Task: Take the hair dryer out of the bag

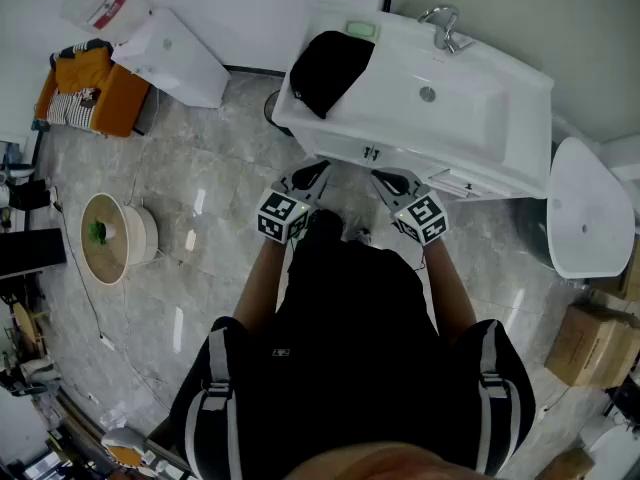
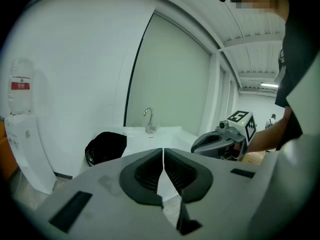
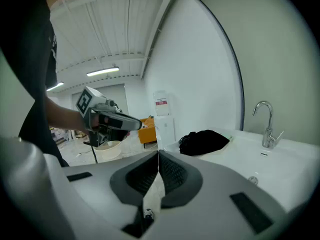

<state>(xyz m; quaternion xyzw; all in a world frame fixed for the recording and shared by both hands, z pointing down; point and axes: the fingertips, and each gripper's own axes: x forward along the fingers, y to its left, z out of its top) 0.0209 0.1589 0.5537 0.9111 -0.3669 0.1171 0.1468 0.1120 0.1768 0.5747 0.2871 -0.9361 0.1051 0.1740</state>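
White washbasin counter (image 1: 490, 133) against a wall carries a limp black bag (image 1: 330, 66) on its left end; the hair dryer does not show, presumably inside it. Left gripper (image 2: 163, 156) and right gripper (image 3: 158, 156) hang short of the counter, jaws pressed together, empty. Soft fabric will likely slump, so pin the bag's mouth and draw the rigid, lightish dryer by its handle.

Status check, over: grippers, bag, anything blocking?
Left gripper shut, empty; right gripper same. Black fabric bag on white sink counter, untouched; hair dryer unseen. Path looks clear.
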